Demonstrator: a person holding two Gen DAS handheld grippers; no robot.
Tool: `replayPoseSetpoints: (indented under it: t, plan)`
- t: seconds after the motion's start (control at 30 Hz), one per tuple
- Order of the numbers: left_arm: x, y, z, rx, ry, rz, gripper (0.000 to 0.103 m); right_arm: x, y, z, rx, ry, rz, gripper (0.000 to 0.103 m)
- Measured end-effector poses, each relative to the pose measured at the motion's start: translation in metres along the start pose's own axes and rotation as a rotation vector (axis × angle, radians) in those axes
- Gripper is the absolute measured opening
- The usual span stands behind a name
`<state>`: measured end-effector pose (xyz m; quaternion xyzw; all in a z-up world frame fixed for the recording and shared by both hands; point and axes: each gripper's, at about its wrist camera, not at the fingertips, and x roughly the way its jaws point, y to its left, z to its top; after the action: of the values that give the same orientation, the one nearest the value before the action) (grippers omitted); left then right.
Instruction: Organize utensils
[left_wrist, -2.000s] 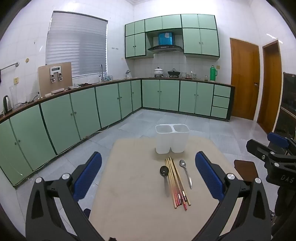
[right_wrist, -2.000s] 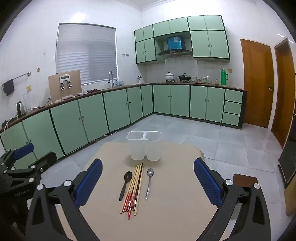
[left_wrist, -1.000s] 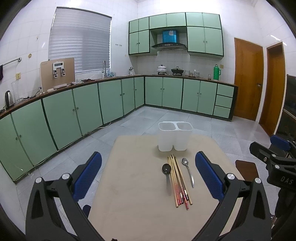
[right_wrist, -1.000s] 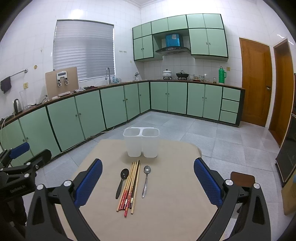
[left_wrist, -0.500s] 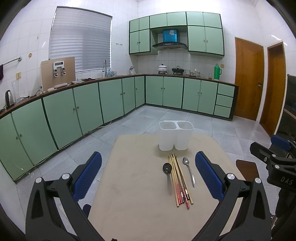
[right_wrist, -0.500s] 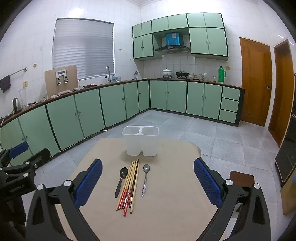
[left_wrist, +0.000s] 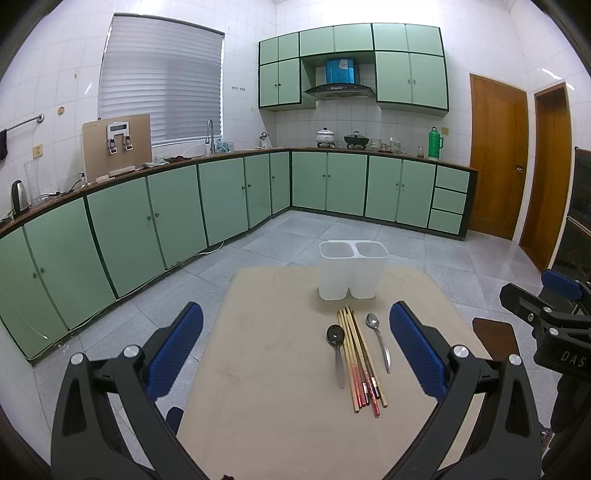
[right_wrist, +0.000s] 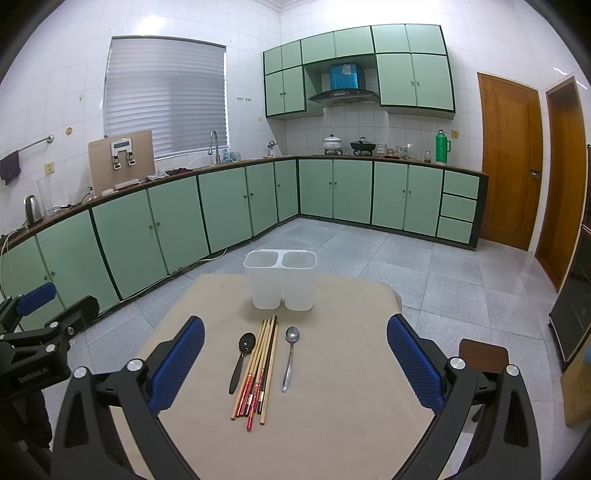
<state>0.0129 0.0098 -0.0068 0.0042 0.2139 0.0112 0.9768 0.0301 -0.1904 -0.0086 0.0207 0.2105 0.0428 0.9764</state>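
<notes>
Nearest the cameras, the left claw and the right claw both hang above the near edge of the beige square desk, each with its blue-padded black fingers spread wide and nothing between them. In the right wrist view the left claw shows past the desk's left edge; in the left wrist view the right claw shows past the right edge. Further in, around the middle of the desk, the utensils lie flat in a row with their handles toward the near edge: a black plastic spoon on the left, a bundle of wooden chopsticks with red and dark ends just beside it, and a shiny metal spoon on the right, a little apart from the bundle. Beyond them, near the far edge, stands an upright white plastic two-compartment utensil holder, both compartments open at the top. Behind the desk lie a grey tiled floor and a run of pale green kitchen cabinets along the walls.
</notes>
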Motion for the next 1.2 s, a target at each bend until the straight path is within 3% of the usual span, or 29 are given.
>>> replayPoseSetpoints:
  t: [1.2]
  plan:
    - [0.006, 0.004, 0.002, 0.001, 0.019, 0.008, 0.098, 0.014, -0.003, -0.003, -0.012, 0.039, -0.034, 0.097]
